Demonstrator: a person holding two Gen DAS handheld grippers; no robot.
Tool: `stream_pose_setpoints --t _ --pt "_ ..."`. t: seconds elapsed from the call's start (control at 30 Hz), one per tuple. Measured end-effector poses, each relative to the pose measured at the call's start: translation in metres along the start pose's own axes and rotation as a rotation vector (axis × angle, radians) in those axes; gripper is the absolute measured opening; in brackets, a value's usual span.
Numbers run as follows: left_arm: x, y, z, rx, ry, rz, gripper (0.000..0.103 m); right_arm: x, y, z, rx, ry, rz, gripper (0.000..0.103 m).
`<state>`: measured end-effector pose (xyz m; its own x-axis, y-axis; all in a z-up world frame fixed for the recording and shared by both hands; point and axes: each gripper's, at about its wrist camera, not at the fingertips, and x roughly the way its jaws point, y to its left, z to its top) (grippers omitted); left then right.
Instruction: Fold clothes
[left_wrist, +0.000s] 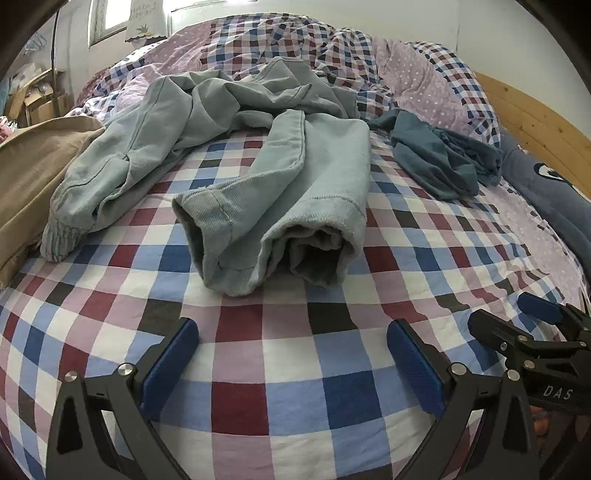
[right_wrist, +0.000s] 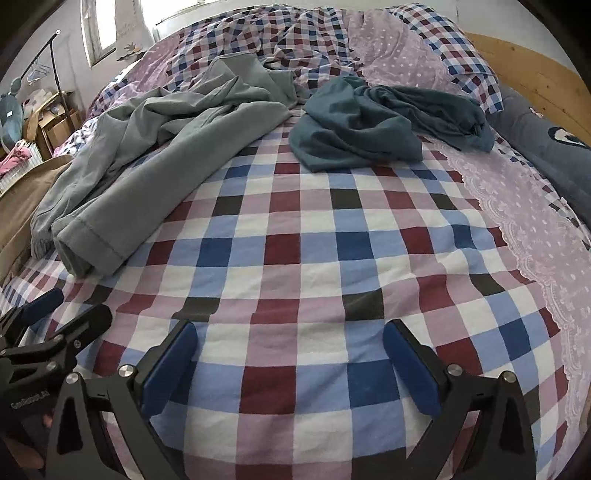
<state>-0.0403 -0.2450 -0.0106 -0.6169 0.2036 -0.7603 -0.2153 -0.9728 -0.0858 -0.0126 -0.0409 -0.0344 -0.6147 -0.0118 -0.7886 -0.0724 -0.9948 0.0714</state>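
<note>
Bed (left_wrist: 295, 369) holds two loose garments: grey trousers (left_wrist: 258, 177), teal top (right_wrist: 362, 122); both hand-held grippers (left_wrist: 291, 362) (right_wrist: 290, 358) gape empty.

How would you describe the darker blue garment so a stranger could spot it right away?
On the checked bedspread, look toward the wooden headboard. The crumpled teal garment lies right of the pale grey-blue trousers: darker, smaller, bunched in a heap.
</note>
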Motion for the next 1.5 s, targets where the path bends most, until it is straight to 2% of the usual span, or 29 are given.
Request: stream_pose_setpoints --t 0.5,1.5 --pt "0.0036 -0.005 0.0005 0.025 0.006 0.031 0.103 0.007 0.0093 -0.0002 -0.015 -0.005 -0.07 0.103" --pt "0.0042 -0.0063 0.001 0.033 0.016 0.044 0.103 0.0066 0.0096 -0.0003 -0.021 -0.006 -0.072 0.103"
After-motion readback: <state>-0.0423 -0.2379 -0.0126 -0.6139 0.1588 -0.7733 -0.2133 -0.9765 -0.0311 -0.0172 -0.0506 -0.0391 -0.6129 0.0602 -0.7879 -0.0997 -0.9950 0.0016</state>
